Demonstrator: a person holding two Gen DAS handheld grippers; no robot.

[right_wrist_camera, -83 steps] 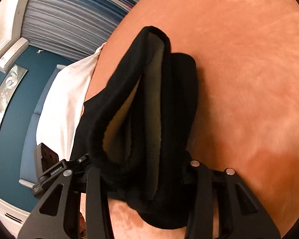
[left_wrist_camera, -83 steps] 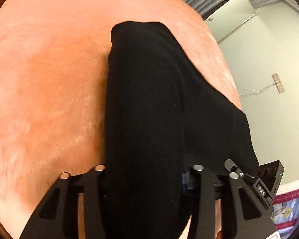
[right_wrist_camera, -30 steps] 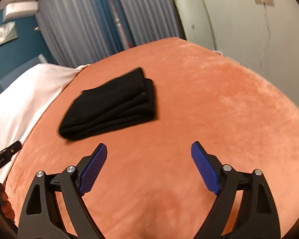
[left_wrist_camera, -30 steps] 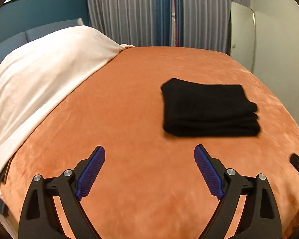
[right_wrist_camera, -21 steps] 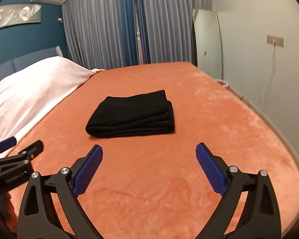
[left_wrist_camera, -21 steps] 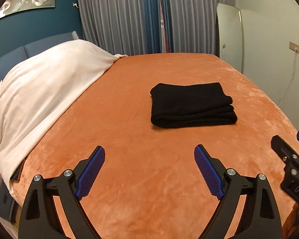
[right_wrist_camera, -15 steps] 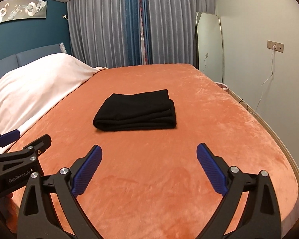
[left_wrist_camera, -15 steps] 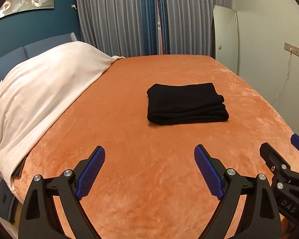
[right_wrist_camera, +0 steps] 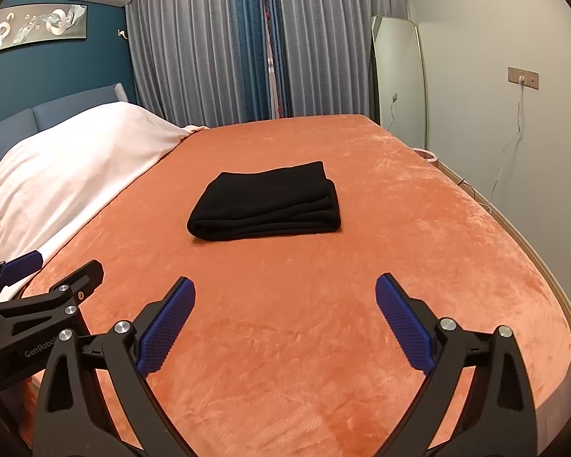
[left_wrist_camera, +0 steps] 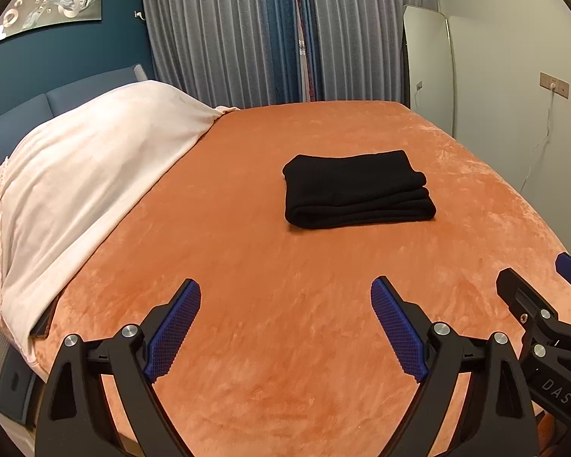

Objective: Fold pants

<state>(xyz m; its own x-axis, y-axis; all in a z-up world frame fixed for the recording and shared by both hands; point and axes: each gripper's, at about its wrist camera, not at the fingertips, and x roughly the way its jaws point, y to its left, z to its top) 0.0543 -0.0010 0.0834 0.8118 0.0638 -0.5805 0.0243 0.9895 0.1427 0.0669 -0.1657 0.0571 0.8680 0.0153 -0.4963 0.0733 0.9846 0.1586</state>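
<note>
The black pants (left_wrist_camera: 356, 190) lie folded into a thick rectangular stack on the orange bedspread (left_wrist_camera: 247, 266), also seen in the right wrist view as the same black pants (right_wrist_camera: 266, 202). My left gripper (left_wrist_camera: 285, 301) is open with nothing between its blue pads, held back from the stack near the bed's front edge. My right gripper (right_wrist_camera: 284, 297) is open too and holds nothing. Each gripper shows at the edge of the other's view: the right gripper (left_wrist_camera: 544, 304) beside the left one, the left gripper (right_wrist_camera: 34, 282) beside the right one.
A white blanket (left_wrist_camera: 76, 190) covers the head of the bed on the left, against a blue headboard (left_wrist_camera: 57, 99). Grey and blue curtains (left_wrist_camera: 278, 30) hang behind. A standing mirror (right_wrist_camera: 397, 76) leans on the right wall, with a wall socket (right_wrist_camera: 523, 76) and cable.
Both grippers let go of the pants, which now lie folded on the bed. Both have drawn back and risen, so the stack looks smaller and farther away. The last half second shows little motion.
</note>
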